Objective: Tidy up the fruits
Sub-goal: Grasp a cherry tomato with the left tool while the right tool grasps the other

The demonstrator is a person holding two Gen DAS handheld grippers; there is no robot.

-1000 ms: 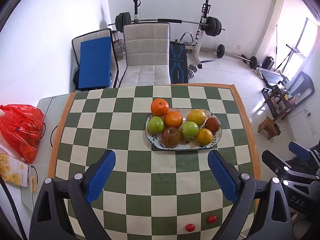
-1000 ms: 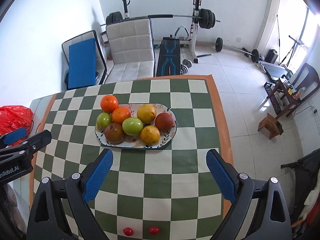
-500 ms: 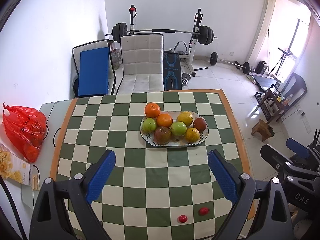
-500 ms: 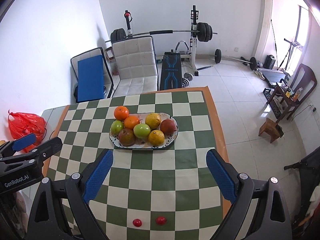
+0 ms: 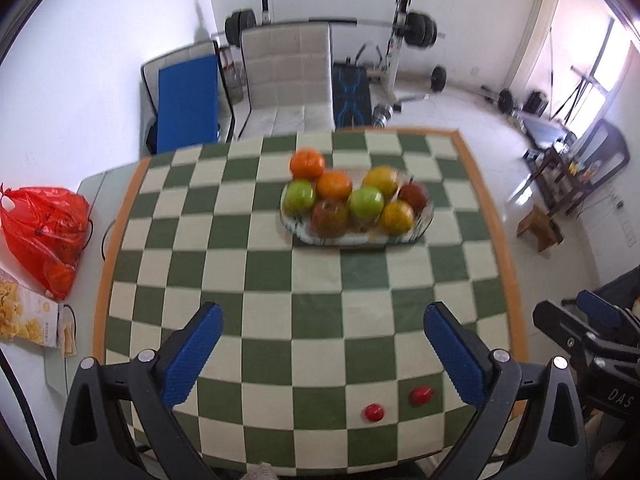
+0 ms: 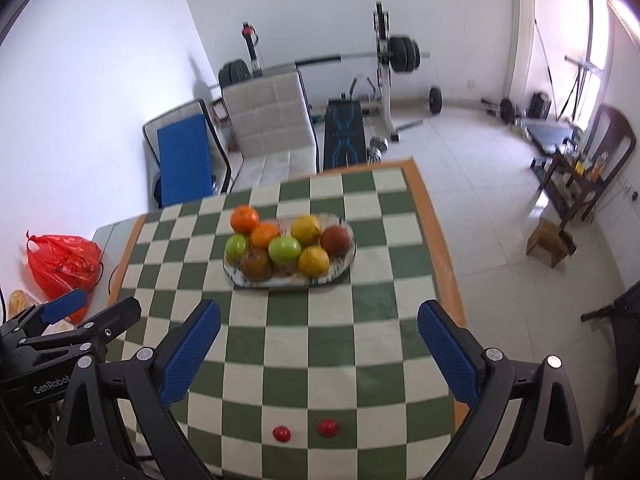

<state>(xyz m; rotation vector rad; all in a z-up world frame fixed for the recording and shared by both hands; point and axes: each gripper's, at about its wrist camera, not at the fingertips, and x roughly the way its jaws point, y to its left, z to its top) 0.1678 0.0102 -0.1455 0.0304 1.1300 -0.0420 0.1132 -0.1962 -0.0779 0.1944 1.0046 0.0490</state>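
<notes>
One plate (image 5: 427, 222) on the bench (image 5: 280, 280) carries fruit: two oranges (image 5: 307, 163), two green apples (image 5: 299, 195), two yellow citrus (image 5: 396, 216) and two dark red apples (image 5: 330, 213). Two small red fruits (image 5: 373, 412) lie near. One red bag (image 5: 44, 228) sits left.
</notes>
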